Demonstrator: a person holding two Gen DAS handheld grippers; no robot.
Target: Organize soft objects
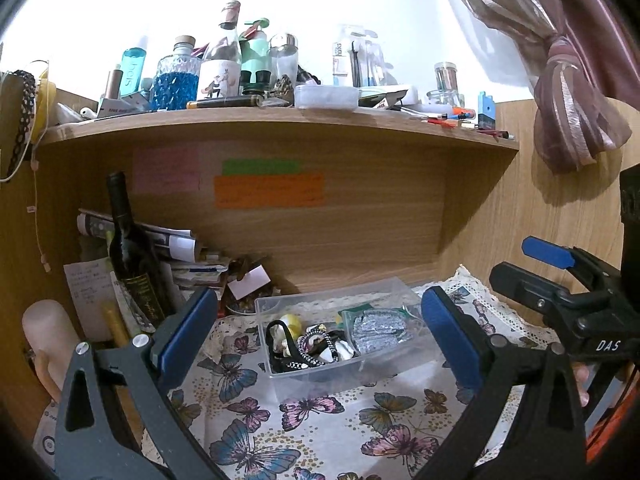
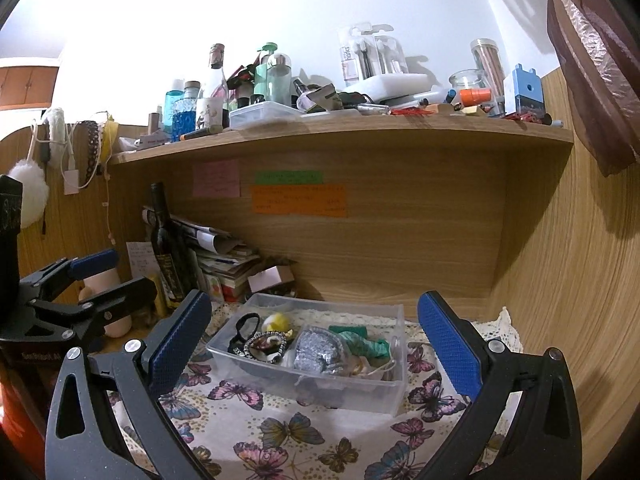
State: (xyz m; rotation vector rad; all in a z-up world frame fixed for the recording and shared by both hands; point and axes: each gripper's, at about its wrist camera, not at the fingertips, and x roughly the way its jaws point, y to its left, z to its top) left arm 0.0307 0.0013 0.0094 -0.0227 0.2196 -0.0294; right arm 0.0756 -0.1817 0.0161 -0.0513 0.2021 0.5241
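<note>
A clear plastic box [image 1: 288, 376] stands on a butterfly-print cloth [image 1: 320, 420] under a wooden shelf; it also shows in the right wrist view [image 2: 352, 392]. Inside lie black hair bands [image 1: 288, 344], a yellow soft ball [image 1: 294, 322], a silver glittery pouch [image 1: 378, 330] and a green cloth [image 2: 360, 340]. My left gripper [image 1: 320, 340] is open and empty, its jaws wide apart in front of the box. My right gripper [image 2: 316, 344] is open and empty, also facing the box. Each gripper shows at the edge of the other's view.
A dark wine bottle [image 1: 130, 248] stands at the back left beside stacked papers [image 1: 188, 256] and a pale candle [image 1: 48, 332]. The shelf [image 1: 280, 120] above holds several bottles and boxes. A tied curtain [image 1: 576, 112] hangs at the right. Wooden walls close both sides.
</note>
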